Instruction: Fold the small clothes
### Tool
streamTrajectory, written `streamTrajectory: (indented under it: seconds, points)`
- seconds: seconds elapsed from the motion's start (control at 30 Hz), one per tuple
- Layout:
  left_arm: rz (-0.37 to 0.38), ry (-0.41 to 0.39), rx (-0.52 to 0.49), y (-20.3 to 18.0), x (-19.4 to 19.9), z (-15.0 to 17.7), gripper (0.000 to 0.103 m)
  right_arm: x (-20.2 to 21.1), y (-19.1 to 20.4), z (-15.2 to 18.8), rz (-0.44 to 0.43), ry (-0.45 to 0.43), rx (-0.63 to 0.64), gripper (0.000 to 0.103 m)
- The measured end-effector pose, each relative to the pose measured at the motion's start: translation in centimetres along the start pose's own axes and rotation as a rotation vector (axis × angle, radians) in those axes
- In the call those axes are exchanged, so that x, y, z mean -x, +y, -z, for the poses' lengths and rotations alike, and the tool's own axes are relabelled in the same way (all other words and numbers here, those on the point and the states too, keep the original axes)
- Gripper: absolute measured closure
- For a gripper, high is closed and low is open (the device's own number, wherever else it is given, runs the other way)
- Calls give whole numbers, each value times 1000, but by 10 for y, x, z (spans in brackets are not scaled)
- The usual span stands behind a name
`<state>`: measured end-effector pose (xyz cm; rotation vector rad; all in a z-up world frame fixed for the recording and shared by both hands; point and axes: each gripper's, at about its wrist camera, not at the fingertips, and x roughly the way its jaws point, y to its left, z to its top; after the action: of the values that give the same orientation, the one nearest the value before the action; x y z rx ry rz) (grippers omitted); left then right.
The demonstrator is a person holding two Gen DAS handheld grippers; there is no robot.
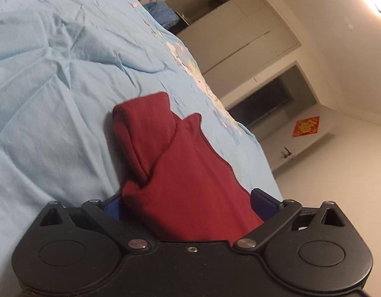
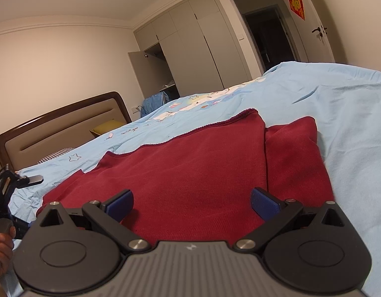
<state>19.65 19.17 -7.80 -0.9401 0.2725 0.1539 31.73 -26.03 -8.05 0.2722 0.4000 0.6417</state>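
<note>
Lying across a wide bed [image 2: 314,91], a dark red garment [image 2: 190,168] rests flat on the light blue sheet, one part folded over at its right side. The sheet is creased and carries a band of pale cartoon prints along the far edge.

The right tool [image 2: 191,203] hovers at the near edge of the garment with its blue-padded fingers spread wide, nothing between them. In the left wrist view, the left tool [image 1: 188,204] has a bunch of the red cloth running between its blue pads [image 1: 263,204]; the fingers sit well apart, and whether they pinch the cloth cannot be told. That view is tilted steeply.

A brown headboard [image 2: 64,123] stands at the far left, with a yellow cushion [image 2: 107,126] beside it. Beyond the bed are grey wardrobe doors [image 2: 190,49], one open, a dark doorway [image 2: 267,39] and a red paper ornament [image 2: 294,1] on the door.
</note>
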Motion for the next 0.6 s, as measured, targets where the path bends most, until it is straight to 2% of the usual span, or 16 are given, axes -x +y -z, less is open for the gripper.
streamTrajectory:
  seconds: [0.07, 0.23, 0.27, 0.37, 0.5, 0.6]
  points:
    - [-39, -15, -24, -6, -4, -2, 11, 0, 1, 0, 2, -1, 2, 1]
    - [-110, -54, -2, -7, -6, -6, 50, 1, 1, 1, 7, -4, 6, 1]
    - [-113, -62, 0, -6, -5, -6, 52, 1, 0, 1, 8, -4, 7, 1]
    - [-105, -71, -21, -7, -2, -4, 52, 1, 1, 1, 8, -5, 8, 1]
    - [-89, -70, -80, -15, -10, -5, 40, 1, 1, 1, 9, -4, 8, 1]
    - [-108, -57, -126, -22, -22, -6, 39, 1, 1, 1, 9, -4, 8, 1]
